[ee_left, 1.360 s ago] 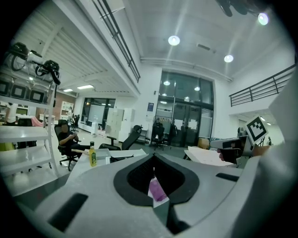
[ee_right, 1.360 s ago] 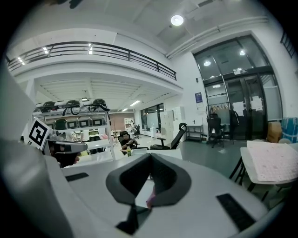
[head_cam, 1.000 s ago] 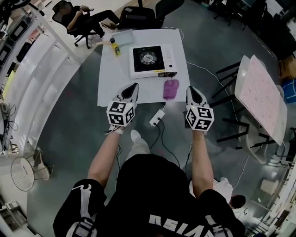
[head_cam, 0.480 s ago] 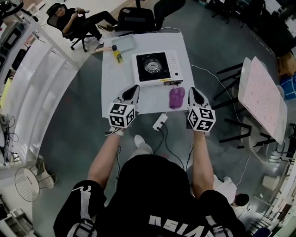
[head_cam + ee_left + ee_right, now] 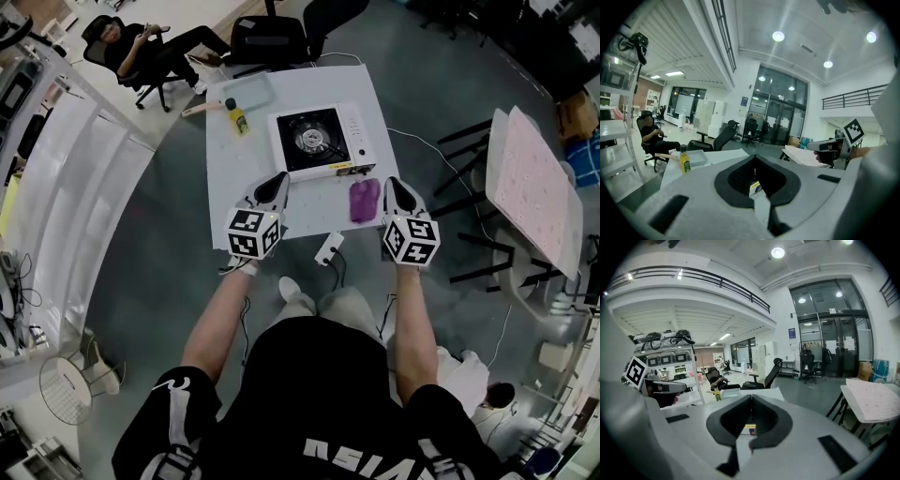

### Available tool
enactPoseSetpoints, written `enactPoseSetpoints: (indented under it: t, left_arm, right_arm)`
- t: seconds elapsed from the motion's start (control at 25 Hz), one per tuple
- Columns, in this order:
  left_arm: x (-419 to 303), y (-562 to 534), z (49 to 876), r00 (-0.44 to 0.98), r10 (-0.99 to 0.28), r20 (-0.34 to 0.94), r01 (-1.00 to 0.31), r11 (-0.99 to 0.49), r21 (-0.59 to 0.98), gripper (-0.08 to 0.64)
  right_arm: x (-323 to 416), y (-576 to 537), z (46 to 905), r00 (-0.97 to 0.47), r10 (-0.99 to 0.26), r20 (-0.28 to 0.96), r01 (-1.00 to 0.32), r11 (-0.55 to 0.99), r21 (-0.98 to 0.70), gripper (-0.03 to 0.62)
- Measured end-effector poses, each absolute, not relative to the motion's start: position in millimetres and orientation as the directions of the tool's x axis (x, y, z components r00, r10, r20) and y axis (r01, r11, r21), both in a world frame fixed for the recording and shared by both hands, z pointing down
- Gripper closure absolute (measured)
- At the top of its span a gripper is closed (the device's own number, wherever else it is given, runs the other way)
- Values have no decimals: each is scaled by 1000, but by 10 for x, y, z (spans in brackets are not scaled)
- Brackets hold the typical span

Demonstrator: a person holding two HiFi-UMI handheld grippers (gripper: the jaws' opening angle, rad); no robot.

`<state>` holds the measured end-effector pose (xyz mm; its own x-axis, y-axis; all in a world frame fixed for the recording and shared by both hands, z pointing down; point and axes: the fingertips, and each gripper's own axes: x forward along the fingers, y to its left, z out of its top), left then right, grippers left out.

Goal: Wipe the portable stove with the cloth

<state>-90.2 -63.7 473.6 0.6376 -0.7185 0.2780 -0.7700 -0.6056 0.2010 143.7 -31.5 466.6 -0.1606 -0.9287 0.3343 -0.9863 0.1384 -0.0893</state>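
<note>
Head view: a white bench [image 5: 225, 178] filled the upper centre of the frame. The portable stove [image 5: 319, 142] sat near its middle, and the purple cloth [image 5: 364, 200] lay just below the stove's lower right corner, near the bench's front edge. The left gripper [image 5: 281, 177] hovered over the bench's front edge, and the right gripper [image 5: 392, 184] hovered just right of the cloth, not touching it. A yellow bottle [image 5: 238, 117] stood left of the stove. Left gripper view: the left gripper was clenched and empty, its tips meeting at centre frame. Right gripper view: the right gripper was likewise clenched on nothing.
</note>
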Motion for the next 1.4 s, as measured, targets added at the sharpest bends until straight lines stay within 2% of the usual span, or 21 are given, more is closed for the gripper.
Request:
enactPoseSetpoints:
  t: [0.6,1.4]
  left_arm:
    - [-506,-798,4885,627,-710,321,-778,-590,214,551]
    - [361,-1173,5026,586,-740,330,-810,-545,214,551]
  right_arm:
    - [1679,-761,4873,-233,-905,355,-972,206,-111,581]
    - [2501,-1209,5109,-301,-883,359,-953,263,-153,581]
